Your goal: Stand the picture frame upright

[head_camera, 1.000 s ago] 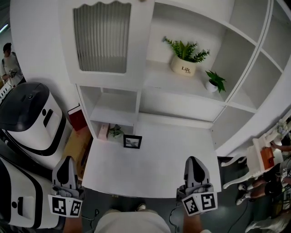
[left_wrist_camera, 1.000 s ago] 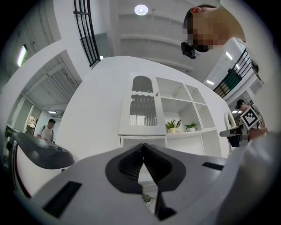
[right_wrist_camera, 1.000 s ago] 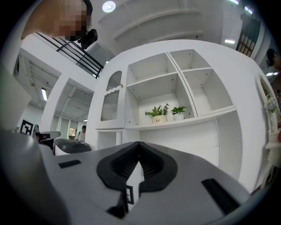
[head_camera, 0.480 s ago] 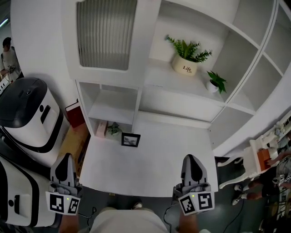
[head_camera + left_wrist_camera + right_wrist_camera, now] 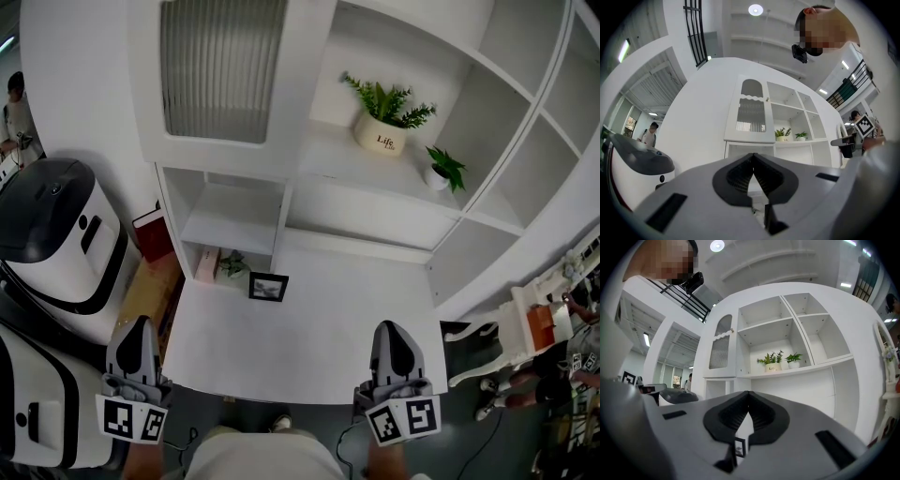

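Note:
A small black picture frame [image 5: 268, 287] stands upright at the back left of the white desk [image 5: 319, 337], just in front of the low cubby. It also shows through the gap under the right gripper's jaws as a small dark picture frame [image 5: 739, 446]. My left gripper [image 5: 138, 330] hovers off the desk's front left corner, shut and empty. My right gripper [image 5: 396, 334] hangs over the desk's front right edge, also shut with nothing in it. Both are well short of the frame.
Behind the frame, a low cubby holds a pink box [image 5: 206, 265] and a small plant [image 5: 233, 266]. Two potted plants [image 5: 384, 117] [image 5: 442, 169] sit on the shelf above. White-and-black machines [image 5: 56, 234] stand at left. A person [image 5: 17, 112] stands far left.
The head view has shifted slightly, so the shelf unit and frame sit a little higher and further left. Both grippers keep their places, shut.

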Available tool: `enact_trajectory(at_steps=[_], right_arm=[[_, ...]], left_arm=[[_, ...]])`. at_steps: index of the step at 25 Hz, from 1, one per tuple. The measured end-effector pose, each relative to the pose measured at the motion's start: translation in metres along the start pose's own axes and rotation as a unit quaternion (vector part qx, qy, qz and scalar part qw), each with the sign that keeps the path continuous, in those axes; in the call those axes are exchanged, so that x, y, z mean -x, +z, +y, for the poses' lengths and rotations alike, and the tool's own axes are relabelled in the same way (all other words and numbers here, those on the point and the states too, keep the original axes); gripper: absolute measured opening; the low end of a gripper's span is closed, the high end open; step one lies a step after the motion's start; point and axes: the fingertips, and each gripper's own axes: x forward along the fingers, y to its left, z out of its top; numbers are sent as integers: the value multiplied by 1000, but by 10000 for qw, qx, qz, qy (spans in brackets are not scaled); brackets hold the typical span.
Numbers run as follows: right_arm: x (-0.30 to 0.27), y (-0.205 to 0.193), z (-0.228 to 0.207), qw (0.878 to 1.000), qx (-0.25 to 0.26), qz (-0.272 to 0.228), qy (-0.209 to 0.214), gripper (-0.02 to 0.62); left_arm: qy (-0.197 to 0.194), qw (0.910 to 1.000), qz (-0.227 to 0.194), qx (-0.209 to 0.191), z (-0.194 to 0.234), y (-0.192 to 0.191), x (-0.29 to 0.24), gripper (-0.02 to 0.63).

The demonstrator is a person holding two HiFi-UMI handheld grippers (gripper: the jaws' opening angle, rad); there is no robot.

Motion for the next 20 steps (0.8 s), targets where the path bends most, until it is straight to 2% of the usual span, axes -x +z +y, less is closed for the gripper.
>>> enact_trajectory(at_steps=[20], right_arm=[[3,-22,12,9997,-132,155,97,9]], left_arm=[[66,9999,79,107,1,-13,10,17]])
